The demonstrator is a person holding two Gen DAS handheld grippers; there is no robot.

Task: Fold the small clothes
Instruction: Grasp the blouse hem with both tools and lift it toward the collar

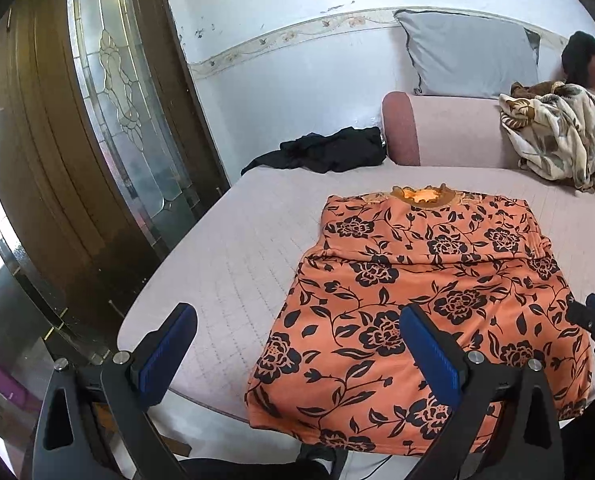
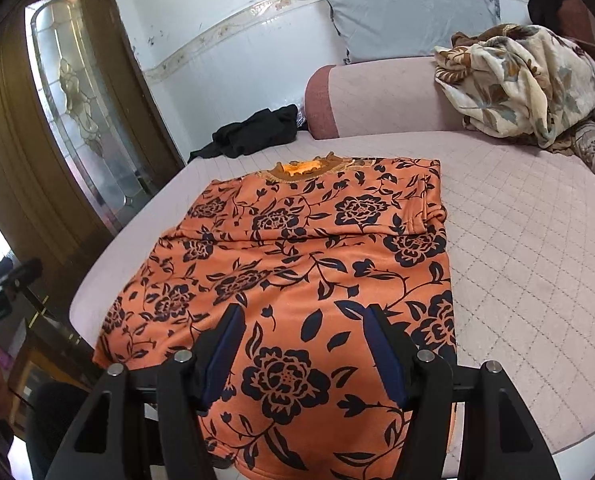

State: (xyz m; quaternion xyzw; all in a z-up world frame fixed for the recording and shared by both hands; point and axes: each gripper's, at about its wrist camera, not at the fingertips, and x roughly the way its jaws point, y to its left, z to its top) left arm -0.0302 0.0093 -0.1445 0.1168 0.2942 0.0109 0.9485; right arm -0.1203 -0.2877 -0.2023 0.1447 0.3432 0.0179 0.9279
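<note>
An orange top with black flowers (image 1: 429, 304) lies flat on the pink quilted bed (image 1: 225, 264), collar away from me, sleeves tucked in, hem hanging over the near edge. My left gripper (image 1: 297, 312) is open wide above the top's left hem corner, one blue pad over the bare bed and the other over the cloth. In the right wrist view the same top (image 2: 297, 240) fills the middle. Above its lower half my right gripper (image 2: 305, 312) stands open, with nothing between the pads. The right gripper's tip (image 1: 593, 328) shows at the top's right edge.
A crumpled black garment (image 1: 329, 152) lies at the bed's far left corner. A pink bolster (image 1: 449, 132), a grey pillow (image 1: 469, 56) and a floral blanket (image 1: 557, 136) line the back. A wooden door with glass (image 1: 109, 120) stands to the left.
</note>
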